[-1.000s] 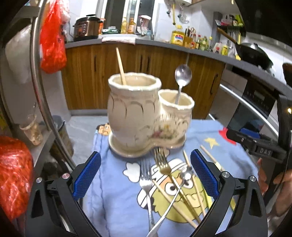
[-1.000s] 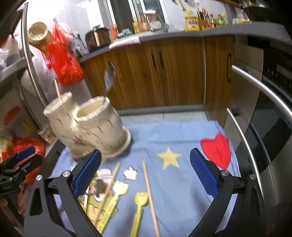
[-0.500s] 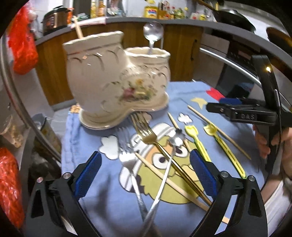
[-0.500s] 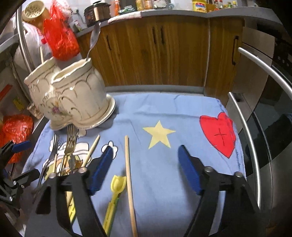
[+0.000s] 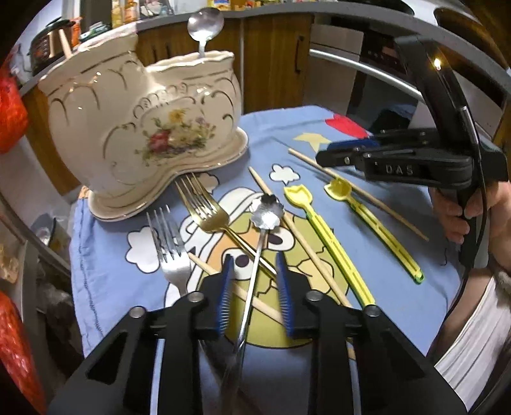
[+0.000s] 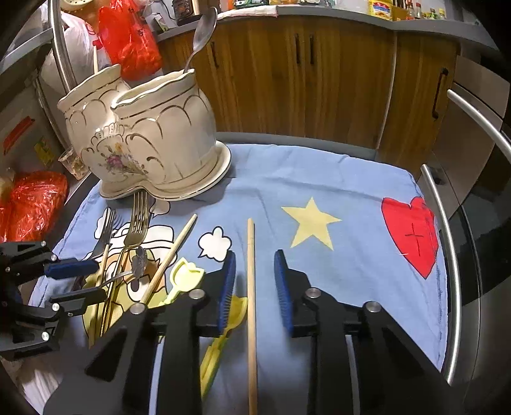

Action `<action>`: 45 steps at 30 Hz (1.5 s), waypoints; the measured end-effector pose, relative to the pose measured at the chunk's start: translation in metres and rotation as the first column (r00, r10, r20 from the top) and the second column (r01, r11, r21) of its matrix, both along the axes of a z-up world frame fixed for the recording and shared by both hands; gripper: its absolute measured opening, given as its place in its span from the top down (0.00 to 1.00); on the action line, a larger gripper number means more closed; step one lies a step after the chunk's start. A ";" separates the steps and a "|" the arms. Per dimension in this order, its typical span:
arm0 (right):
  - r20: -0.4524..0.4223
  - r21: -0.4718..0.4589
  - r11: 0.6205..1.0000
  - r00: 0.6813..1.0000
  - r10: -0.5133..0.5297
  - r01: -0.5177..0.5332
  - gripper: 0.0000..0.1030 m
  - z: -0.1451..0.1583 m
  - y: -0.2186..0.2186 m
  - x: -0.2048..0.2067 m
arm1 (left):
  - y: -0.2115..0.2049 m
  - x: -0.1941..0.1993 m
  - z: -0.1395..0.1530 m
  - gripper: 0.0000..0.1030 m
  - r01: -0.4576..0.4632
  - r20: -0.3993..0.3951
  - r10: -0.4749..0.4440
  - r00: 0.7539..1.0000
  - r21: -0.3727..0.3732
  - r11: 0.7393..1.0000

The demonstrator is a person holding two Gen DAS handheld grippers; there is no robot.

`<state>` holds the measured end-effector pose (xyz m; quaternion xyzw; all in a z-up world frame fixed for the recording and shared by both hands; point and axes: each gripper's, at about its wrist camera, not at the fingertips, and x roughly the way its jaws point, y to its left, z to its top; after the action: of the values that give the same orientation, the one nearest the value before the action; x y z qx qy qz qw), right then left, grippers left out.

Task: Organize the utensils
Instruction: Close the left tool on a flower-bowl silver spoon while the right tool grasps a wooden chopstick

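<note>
Left claw [image 5: 252, 293]: jaws closing, blue pads on either side of the flower spoon [image 5: 266, 212]'s thin handle, a narrow gap on both sides; nothing gripped yet as far as the left wrist view shows.
Flower spoon: lies on the blue cloth [image 5: 105, 281] over the desk, bowl at 12 o'clock from the left claw, handle running back toward 6 o'clock between the pads.
Long axis, spoon: close to the claw's own pointing line, leaning slightly toward 1 o'clock, so the pads meet the handle across its width.
What lies under it: the handle crosses a gold fork [image 5: 207, 207] and a wooden chopstick [image 5: 242, 295]; the judgement is that the pads could catch the chopstick as well.
Right claw [image 6: 254, 281]: jaws closing around a second chopstick [image 6: 251, 287], still clear of both pads; not held.
Long axis, second chopstick: 12 to 6 o'clock in the right wrist view, centred between the pads, slightly nearer the 9 o'clock one.
Neighbour: a yellow scoop [image 6: 223, 328] lies just beside and partly under the 9 o'clock finger.
Nearer hand: each claw is already over its own piece; neither needs to cross.
Destination: ceramic holder [image 5: 143, 127] at 11 o'clock from the left claw, 10 o'clock from the right; a spoon [image 5: 204, 27] already stands in one of its cups.
</note>
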<state>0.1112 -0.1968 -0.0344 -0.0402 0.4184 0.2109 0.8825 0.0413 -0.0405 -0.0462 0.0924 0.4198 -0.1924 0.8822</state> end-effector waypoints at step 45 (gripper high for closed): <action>0.047 0.051 0.998 0.999 0.022 -0.025 0.95 0.014 0.001 -0.003 | 0.026 0.012 -0.001 0.97 -0.011 -0.116 -0.014 0.993 -0.218 0.976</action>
<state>0.1086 -0.1961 -0.0202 -0.0270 0.3916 0.2310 0.8903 0.0529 -0.0144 -0.0477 -0.0159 0.4469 -0.2430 0.8608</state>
